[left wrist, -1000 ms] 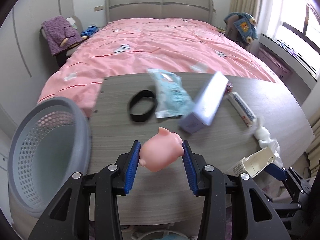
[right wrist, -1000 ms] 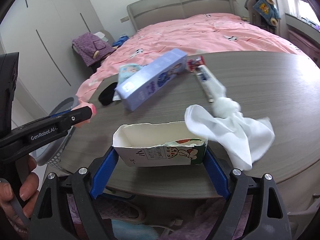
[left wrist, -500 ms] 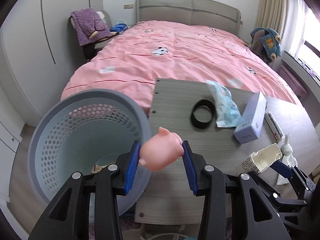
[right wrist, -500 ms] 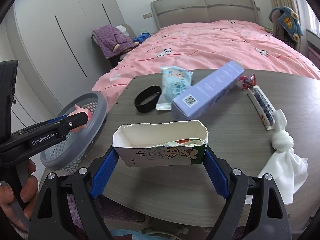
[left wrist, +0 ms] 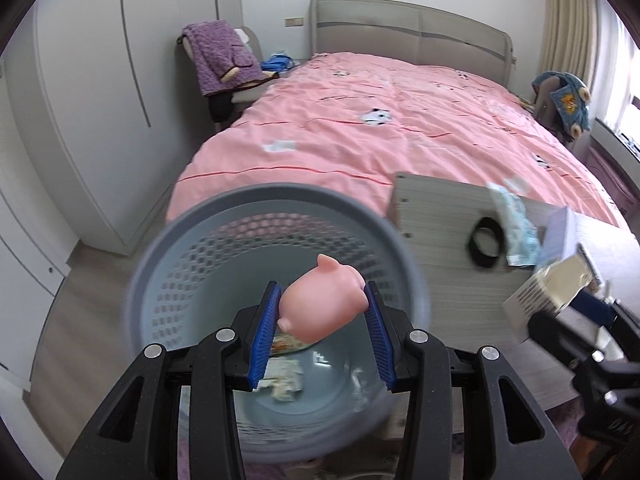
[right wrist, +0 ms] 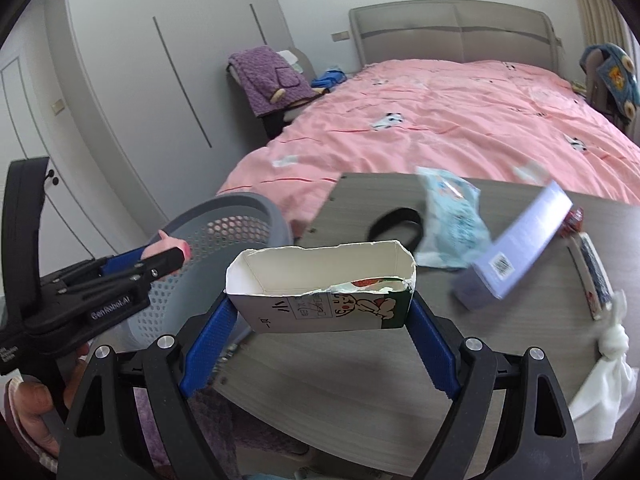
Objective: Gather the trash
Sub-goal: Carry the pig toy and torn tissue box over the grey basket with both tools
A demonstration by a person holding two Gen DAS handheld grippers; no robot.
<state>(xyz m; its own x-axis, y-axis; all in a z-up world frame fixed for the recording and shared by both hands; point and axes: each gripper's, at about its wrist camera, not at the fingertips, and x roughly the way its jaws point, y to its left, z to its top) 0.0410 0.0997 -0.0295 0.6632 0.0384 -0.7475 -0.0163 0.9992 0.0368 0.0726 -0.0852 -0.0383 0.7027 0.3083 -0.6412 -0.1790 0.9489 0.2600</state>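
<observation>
My left gripper (left wrist: 322, 308) is shut on a pink pig toy (left wrist: 320, 306) and hangs over the mouth of the grey perforated basket (left wrist: 200, 240), which has scraps of paper at its bottom. My right gripper (right wrist: 320, 304) is shut on a torn white carton (right wrist: 320, 288) with its open top up, above the table's left end. In the right wrist view the left gripper (right wrist: 176, 254) with the pig toy (right wrist: 170, 244) shows over the basket (right wrist: 240, 220). The carton (left wrist: 548, 292) appears at the right in the left wrist view.
On the grey wooden table (right wrist: 360, 380) lie a black ring (right wrist: 394, 224), a light blue packet (right wrist: 452, 220), a lilac box (right wrist: 520, 244), a toothpaste box (right wrist: 596, 276) and a knotted white cloth (right wrist: 608, 372). A pink bed (left wrist: 400, 120) stands behind. A hand (right wrist: 28, 404) grips the left handle.
Both grippers have swung left from over the table. The pig toy now hangs over the basket's mouth, and the carton has come to the table's left end.
</observation>
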